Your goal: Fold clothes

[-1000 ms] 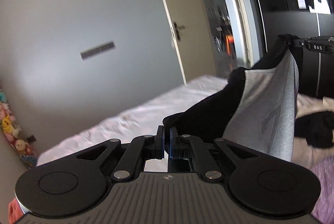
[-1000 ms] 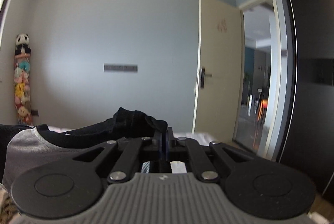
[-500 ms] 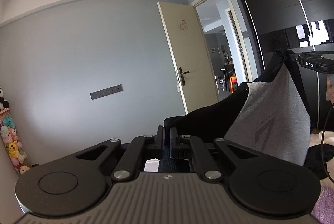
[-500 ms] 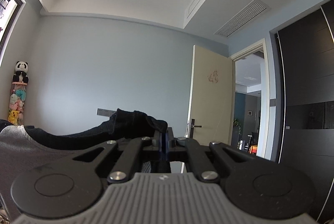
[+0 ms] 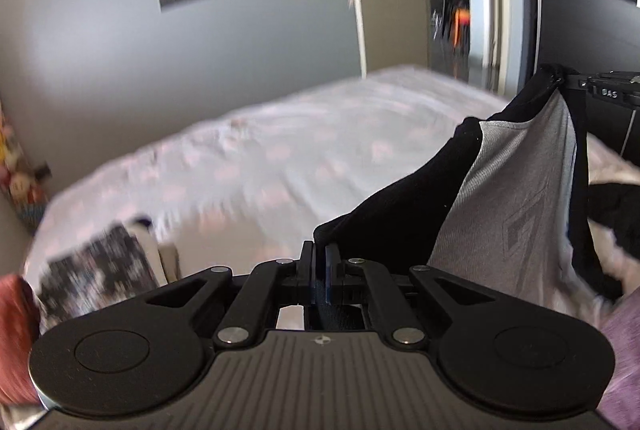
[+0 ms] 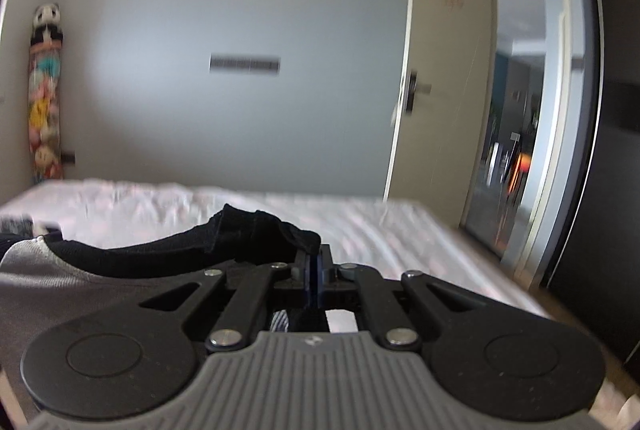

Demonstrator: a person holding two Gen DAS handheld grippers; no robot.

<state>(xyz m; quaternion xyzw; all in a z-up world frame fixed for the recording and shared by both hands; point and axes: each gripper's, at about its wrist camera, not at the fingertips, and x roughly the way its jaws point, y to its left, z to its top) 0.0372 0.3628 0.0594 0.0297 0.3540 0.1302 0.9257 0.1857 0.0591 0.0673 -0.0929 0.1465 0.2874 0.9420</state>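
Observation:
A grey and black garment point(image 5: 516, 205) hangs stretched between both grippers above the bed point(image 5: 280, 157). My left gripper point(image 5: 319, 254) is shut on a black edge of it at lower centre. At the right edge of the left wrist view, the right gripper point(image 5: 560, 79) pinches the garment's other black corner, higher up. In the right wrist view my right gripper point(image 6: 314, 254) is shut on that black corner of the garment point(image 6: 248, 234), whose grey panel spreads to the lower left. The bed point(image 6: 360, 222) lies below and ahead.
A patterned folded cloth point(image 5: 100, 270) lies on the bed at left, next to a reddish item point(image 5: 16, 330). A dark piece of clothing point(image 5: 616, 213) and a purple fabric point(image 5: 624, 358) lie at right. A door point(image 6: 440, 101) stands open beyond the bed, beside a black wardrobe point(image 6: 616, 133).
Both grippers rose with the garment half a second ago, then dropped; the views now tilt down and the bed fills the lower frame again. Both grips are unchanged.

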